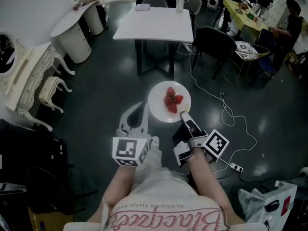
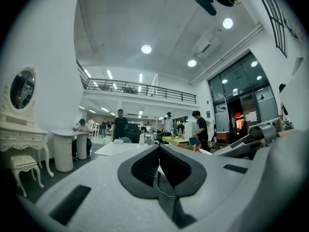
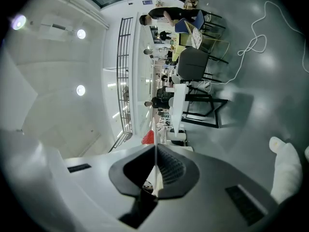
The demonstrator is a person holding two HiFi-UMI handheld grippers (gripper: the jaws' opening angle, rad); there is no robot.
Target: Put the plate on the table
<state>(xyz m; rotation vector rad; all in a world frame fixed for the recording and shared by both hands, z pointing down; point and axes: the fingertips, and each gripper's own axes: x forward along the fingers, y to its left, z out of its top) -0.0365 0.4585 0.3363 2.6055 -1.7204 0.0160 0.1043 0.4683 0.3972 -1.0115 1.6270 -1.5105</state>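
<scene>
A white plate (image 1: 161, 109) with several red strawberries (image 1: 172, 101) hangs above the dark floor. My right gripper (image 1: 183, 114) is shut on its near right rim. In the right gripper view the rim runs edge-on as a thin white line between the jaws of the right gripper (image 3: 155, 166), with a strawberry (image 3: 148, 137) beyond. My left gripper (image 1: 143, 107) is shut and holds nothing, just beside the plate's left edge. In the left gripper view its jaws (image 2: 159, 166) meet, with the plate (image 2: 205, 152) off to the right. The white table (image 1: 154, 25) stands ahead.
A can (image 1: 180, 4) and a small white object (image 1: 142, 6) sit at the table's far edge. Dark chairs (image 1: 214, 44) stand to its right. A white cable (image 1: 226, 112) and a power strip (image 1: 235, 167) lie on the floor. A white vanity (image 1: 26, 78) stands left.
</scene>
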